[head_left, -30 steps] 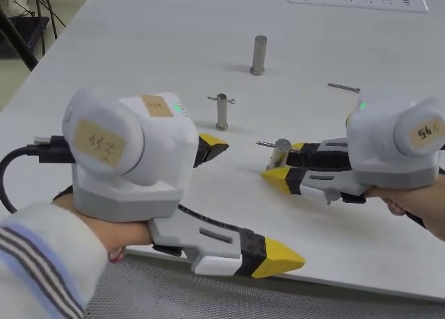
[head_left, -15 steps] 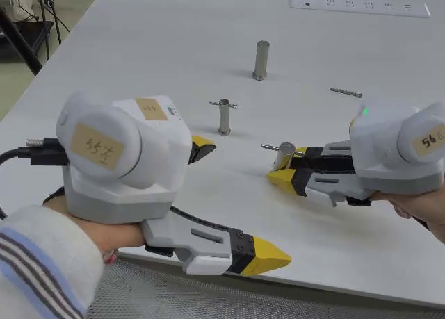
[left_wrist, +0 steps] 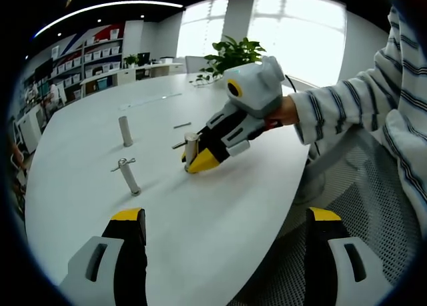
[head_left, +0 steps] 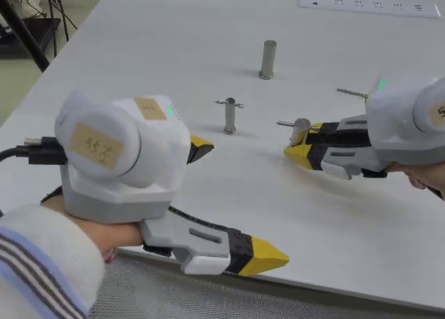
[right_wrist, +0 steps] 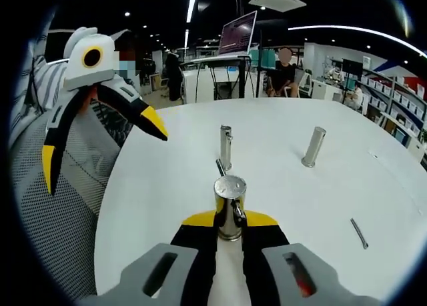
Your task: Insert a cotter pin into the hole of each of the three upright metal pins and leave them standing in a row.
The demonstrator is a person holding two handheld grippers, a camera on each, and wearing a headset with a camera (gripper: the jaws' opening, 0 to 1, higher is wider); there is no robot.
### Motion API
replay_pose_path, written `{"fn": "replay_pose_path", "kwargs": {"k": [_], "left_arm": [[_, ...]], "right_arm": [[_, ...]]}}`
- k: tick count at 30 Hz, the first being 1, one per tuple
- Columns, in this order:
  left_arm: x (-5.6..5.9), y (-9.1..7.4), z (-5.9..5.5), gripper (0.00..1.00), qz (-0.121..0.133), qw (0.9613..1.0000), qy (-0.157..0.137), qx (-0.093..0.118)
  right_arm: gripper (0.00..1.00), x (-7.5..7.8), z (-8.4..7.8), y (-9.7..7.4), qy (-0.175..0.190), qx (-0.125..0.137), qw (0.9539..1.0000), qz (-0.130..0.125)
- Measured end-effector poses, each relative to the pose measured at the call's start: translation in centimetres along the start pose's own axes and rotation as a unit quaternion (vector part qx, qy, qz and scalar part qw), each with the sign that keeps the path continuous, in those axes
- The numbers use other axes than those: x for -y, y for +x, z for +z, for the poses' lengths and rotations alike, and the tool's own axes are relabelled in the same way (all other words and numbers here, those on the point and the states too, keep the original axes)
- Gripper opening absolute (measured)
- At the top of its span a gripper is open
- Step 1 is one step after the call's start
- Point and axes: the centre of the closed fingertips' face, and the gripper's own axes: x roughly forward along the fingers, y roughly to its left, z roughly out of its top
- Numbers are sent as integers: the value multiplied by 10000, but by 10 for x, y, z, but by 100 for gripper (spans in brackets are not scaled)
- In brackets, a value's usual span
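- White table [head_left: 208,27]: carries all the parts; power strip [head_left: 368,4] lies at the far edge.
- Left gripper [head_left: 240,199]: over the near table edge, jaws spread wide, nothing between them (own view confirms [left_wrist: 225,216]).
- Right gripper [head_left: 300,149]: low over the table, jaws clamped on the sides of a metal pin [head_left: 300,131]. In the right gripper view the held pin [right_wrist: 229,196] is upright between the yellow tips. A thin rod [head_left: 284,124] sticks out near its top. Cannot tell whether its base touches the table.
- Middle pin [head_left: 230,116]: standing, just left of the held pin, with a cotter pin [head_left: 229,104] across its top.
- Far pin [head_left: 267,59]: standing free, hole not discernible.
- Loose cotter pin [head_left: 351,92]: flat on the table, beyond the right gripper.
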Motion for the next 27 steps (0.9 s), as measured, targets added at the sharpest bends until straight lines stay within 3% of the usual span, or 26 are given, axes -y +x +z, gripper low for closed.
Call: {"fn": "replay_pose_path", "kwargs": {"k": [9,27], "left_arm": [[-2,0,-2,99,18,10000,-90,-32],[5,4,-1,99,-66,9999,-141,-55]], "right_arm": [[8,19,3,5,73,120,9999,-2],[8,18,-4,10,-123,107,9998,82]]}}
